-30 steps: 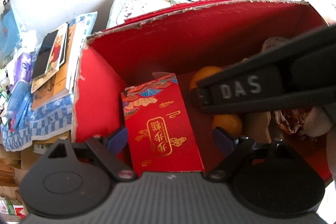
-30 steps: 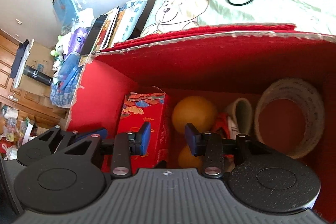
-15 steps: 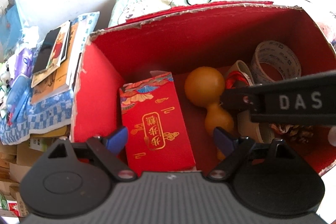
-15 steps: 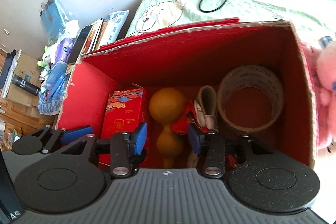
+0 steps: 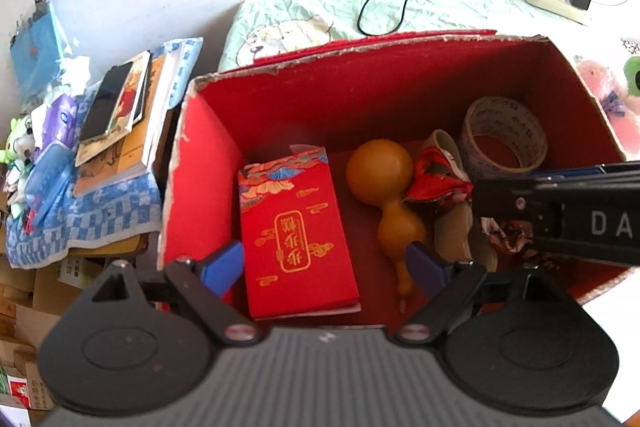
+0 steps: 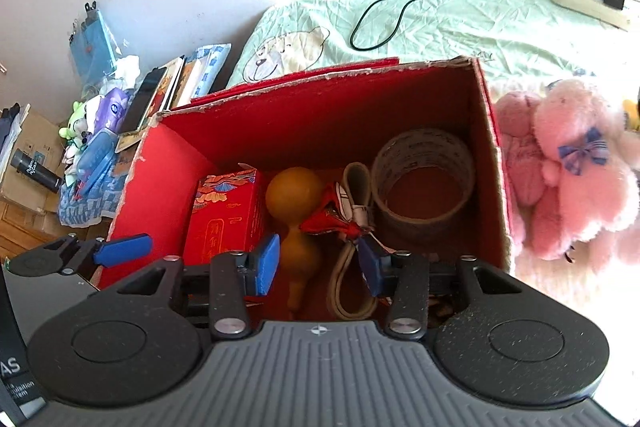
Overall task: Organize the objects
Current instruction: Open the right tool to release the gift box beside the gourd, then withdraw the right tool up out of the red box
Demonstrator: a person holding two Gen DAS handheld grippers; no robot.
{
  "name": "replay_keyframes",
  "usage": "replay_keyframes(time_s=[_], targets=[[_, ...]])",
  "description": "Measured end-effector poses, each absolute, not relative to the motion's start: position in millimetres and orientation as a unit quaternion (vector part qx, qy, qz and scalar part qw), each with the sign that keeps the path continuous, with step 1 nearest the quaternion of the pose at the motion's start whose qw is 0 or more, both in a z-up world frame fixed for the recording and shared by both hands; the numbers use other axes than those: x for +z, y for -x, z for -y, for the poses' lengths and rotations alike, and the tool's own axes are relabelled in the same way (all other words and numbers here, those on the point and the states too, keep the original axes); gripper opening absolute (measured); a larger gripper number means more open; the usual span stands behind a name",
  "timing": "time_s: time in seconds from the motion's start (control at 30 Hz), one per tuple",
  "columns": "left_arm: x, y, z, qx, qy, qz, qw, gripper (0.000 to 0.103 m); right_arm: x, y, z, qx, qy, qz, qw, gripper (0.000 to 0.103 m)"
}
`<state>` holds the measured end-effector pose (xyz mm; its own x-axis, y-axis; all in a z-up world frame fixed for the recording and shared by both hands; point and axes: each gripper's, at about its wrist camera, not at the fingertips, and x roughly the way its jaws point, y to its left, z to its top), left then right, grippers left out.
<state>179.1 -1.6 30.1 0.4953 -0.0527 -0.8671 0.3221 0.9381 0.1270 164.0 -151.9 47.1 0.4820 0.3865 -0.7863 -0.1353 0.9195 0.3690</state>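
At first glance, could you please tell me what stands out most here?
The open red cardboard box dominates, holding a red gold-printed packet at its left, a tan gourd mid-box and a big tape roll at right. A fluffy pink plush toy lies outside, right.

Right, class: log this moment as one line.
left gripper: open | right gripper: open | both above box | gourd, tape inside

White letters "DA" show on the black right gripper [image 5: 580,223] at the right edge. The red packet [image 5: 296,231] has gold Chinese signs. The tape roll [image 5: 502,139] print is too small to read.
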Motion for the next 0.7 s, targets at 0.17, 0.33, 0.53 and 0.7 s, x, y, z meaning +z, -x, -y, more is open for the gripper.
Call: replay_keyframes(time_s=[0.17, 0.33, 0.53, 0.7], targets=[[44, -164, -2, -0.101, -0.130, -0.476, 0.864, 0.088, 56, -147, 158, 0.153, -0.129, -0.474, 0.858, 0.047], [55, -146, -4, -0.093, -0.115, -0.469, 0.871, 0.088, 66, -128, 167, 0.160, -0.131, -0.461, 0.863, 0.047], [60, -122, 0, -0.076, -0.108, -0.459, 0.879, 0.088, 72, -107, 178, 0.169, -0.133, -0.456, 0.864, 0.047], [61, -105, 3, -0.075, -0.097, -0.464, 0.877, 0.088, 70, -93, 188, 0.174, -0.132, -0.459, 0.861, 0.047]])
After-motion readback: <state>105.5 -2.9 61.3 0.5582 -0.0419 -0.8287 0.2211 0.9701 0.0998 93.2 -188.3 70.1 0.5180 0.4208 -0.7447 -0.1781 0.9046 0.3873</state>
